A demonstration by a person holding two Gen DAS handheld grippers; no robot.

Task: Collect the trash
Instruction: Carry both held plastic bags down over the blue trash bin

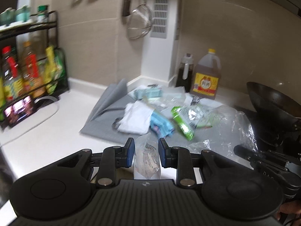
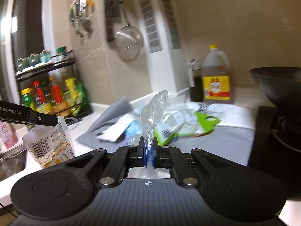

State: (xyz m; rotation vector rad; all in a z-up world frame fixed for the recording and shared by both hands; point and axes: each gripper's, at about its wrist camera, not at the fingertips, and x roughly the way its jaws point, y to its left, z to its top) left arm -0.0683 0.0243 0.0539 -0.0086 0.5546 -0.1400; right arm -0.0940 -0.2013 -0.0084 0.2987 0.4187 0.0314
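Trash lies piled on a grey mat (image 1: 105,130): white paper (image 1: 136,118), a blue wrapper (image 1: 161,123), a green packet (image 1: 183,121) and clear plastic (image 1: 231,120). My left gripper (image 1: 146,153) has its jaws a pouch's width apart, with a white printed pouch (image 1: 145,158) between them; whether the pads touch it is unclear. That pouch also shows in the right wrist view (image 2: 49,143) under the left gripper's finger (image 2: 40,119). My right gripper (image 2: 148,150) is shut on a clear plastic bag (image 2: 153,113), held upright before the pile (image 2: 180,124).
A black wok (image 1: 272,105) sits on the stove at right. An oil jug (image 1: 206,75) and a dark bottle (image 1: 185,73) stand by the wall. A rack of bottles (image 1: 32,69) and a phone (image 1: 18,110) are at left. A sink (image 2: 11,162) lies far left.
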